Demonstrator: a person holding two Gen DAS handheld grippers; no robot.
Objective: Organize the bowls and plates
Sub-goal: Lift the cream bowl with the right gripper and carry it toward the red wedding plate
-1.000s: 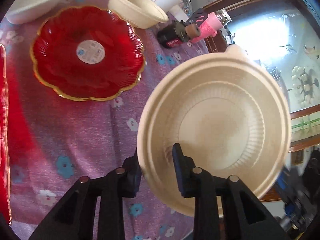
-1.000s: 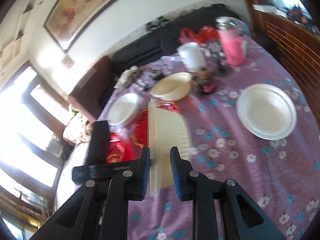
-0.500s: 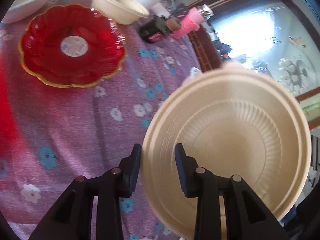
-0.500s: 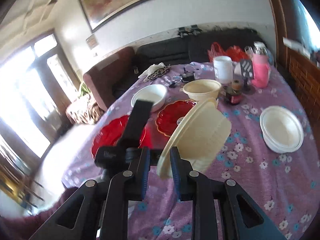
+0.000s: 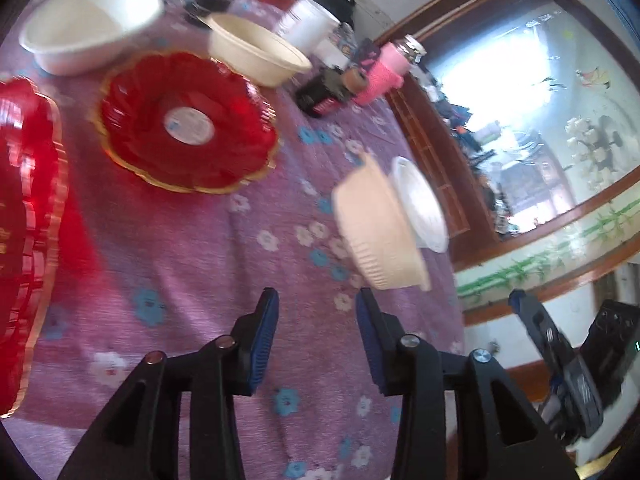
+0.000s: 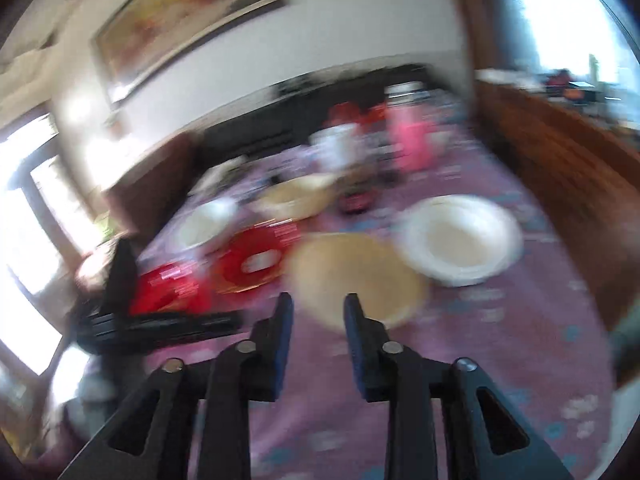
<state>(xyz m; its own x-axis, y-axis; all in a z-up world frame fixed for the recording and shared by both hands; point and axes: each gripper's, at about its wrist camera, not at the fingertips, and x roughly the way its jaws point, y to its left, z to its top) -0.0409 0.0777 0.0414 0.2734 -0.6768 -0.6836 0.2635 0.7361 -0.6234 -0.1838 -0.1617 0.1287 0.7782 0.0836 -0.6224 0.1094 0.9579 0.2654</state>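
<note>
A cream ribbed bowl sits on the purple flowered cloth next to a white plate. It also shows, blurred, in the right wrist view beside the white plate. My left gripper is open and empty just short of the bowl. My right gripper is open and empty right before the bowl. A red scalloped plate, a second red plate, another cream bowl and a white bowl lie farther off.
A white cup, a dark jar and a pink bottle stand at the far side of the table. A wooden rail runs along the right edge. The right gripper's body shows at lower right.
Both grippers let go of the cream bowl. It now rests on the cloth beside the white plate. Both grippers opened and drew back from it.
</note>
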